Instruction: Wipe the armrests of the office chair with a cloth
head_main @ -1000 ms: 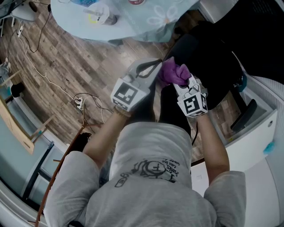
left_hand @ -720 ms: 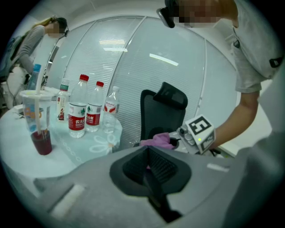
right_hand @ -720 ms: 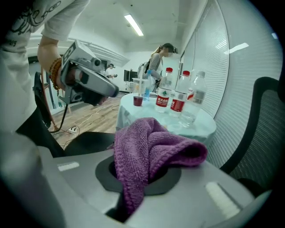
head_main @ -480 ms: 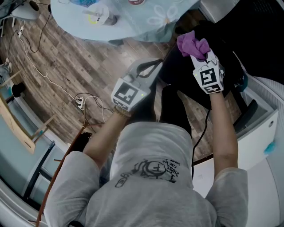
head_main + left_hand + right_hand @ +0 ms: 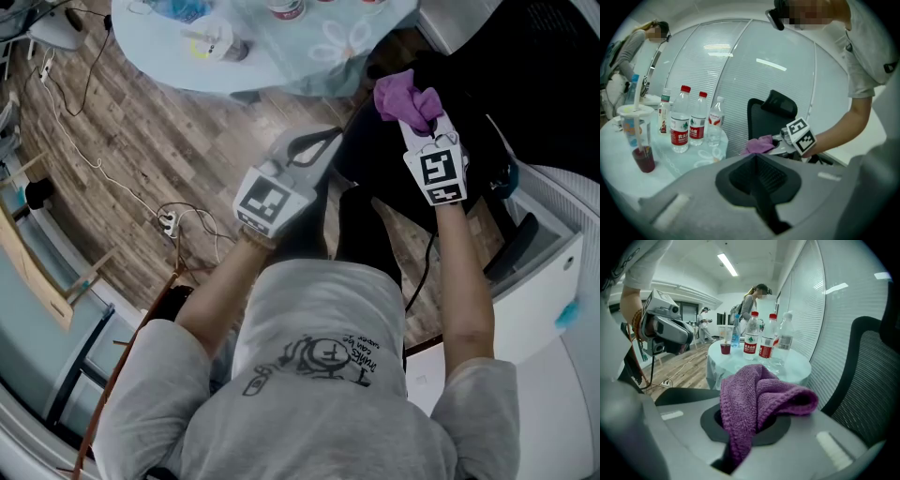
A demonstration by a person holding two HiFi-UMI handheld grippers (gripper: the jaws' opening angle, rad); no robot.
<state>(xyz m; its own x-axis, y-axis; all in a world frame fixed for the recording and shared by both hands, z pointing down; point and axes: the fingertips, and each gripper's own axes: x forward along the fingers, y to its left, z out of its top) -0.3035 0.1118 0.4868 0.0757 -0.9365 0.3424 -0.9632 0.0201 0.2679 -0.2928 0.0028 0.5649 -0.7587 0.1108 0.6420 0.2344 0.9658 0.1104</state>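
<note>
My right gripper (image 5: 418,120) is shut on a bunched purple cloth (image 5: 405,96) and holds it over the black office chair (image 5: 487,112), at the upper right of the head view. In the right gripper view the cloth (image 5: 761,397) hangs out of the shut jaws. A dark armrest (image 5: 686,395) lies low at the left and the mesh chair back (image 5: 874,380) stands at the right. My left gripper (image 5: 305,150) is shut on nothing and hovers left of the chair. From it I see the chair (image 5: 771,112), the cloth (image 5: 758,144) and the right gripper's marker cube (image 5: 800,136).
A round table (image 5: 281,61) with a pale blue cover stands ahead, carrying water bottles (image 5: 689,117) and a cup of red drink (image 5: 637,136). Cables and a power strip (image 5: 169,220) lie on the wood floor. A white cabinet (image 5: 530,272) is at the right. People stand in the background.
My right gripper has carried the purple cloth from beside the left gripper up and away over the chair, then stayed almost still. The left gripper has not moved.
</note>
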